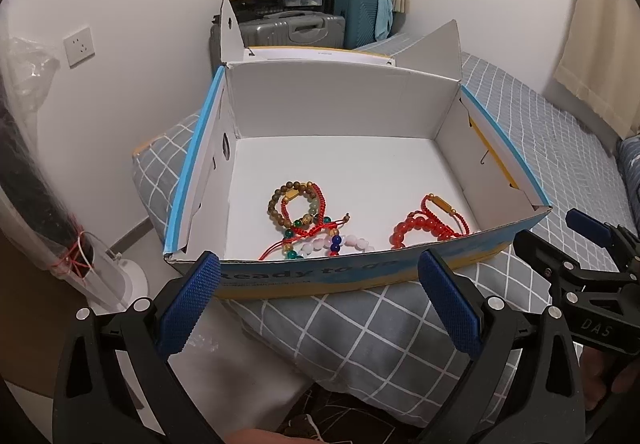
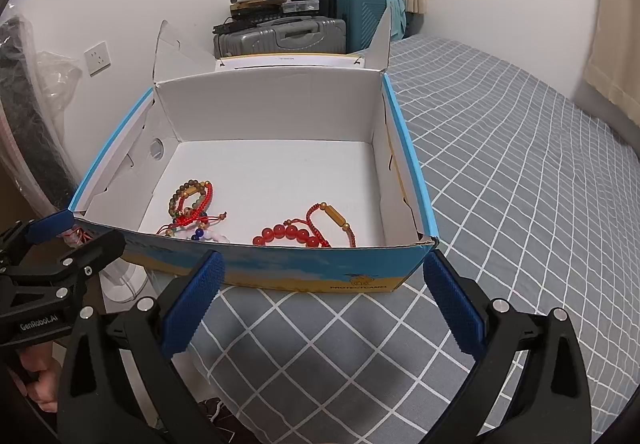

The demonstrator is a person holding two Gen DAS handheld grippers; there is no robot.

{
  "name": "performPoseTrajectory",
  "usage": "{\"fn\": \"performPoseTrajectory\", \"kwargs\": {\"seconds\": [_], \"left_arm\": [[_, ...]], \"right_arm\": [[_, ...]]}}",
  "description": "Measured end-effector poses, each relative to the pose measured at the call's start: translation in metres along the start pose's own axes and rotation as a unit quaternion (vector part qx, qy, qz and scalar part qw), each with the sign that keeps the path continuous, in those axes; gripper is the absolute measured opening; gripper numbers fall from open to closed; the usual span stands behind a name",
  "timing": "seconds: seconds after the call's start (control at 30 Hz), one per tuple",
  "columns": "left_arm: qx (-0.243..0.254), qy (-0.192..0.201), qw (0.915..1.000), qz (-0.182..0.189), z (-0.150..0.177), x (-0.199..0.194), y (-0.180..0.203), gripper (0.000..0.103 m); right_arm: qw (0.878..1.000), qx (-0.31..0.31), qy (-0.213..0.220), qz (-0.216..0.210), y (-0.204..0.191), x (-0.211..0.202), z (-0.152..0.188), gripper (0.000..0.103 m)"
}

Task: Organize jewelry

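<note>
The left gripper hangs spread wide and empty just short of the box, and the right gripper does the same beside it, jaws apart with nothing between them. Inside the box, a tangle of bracelets lies near its front wall, left of centre. A red bead bracelet lies right of that tangle, apart from it. The box sits on a checked bed.

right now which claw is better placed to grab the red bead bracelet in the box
Right, probably. The red bead bracelet lies toward the right side of the box, nearly straight ahead of the open right claw. The open left claw faces the tangled bracelets further left instead.
</note>
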State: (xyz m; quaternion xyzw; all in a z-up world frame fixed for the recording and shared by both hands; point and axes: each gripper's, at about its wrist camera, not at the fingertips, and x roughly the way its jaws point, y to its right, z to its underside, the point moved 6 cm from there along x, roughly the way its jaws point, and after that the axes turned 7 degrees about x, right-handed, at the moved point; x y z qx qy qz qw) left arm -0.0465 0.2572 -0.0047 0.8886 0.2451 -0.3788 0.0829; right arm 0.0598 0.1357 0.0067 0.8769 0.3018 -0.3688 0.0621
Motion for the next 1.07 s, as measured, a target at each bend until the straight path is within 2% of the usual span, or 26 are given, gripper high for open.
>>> {"fn": "performPoseTrajectory", "kwargs": {"seconds": [0.6,1.07], "left_arm": [[-0.002,-0.004,1.0,0.001,0.0011,0.0047,0.0008,0.097],[-0.003,0.005,0.9999,-0.014,0.0022,0.0008,-0.0009,0.097]], "right_arm": [[1.0,0.002,-0.006,0.001,0.0012,0.0056,0.0012,0.096],[1.0,0.001,-0.006,0.001,0.0011,0.0061,0.0016,0.096]]}}
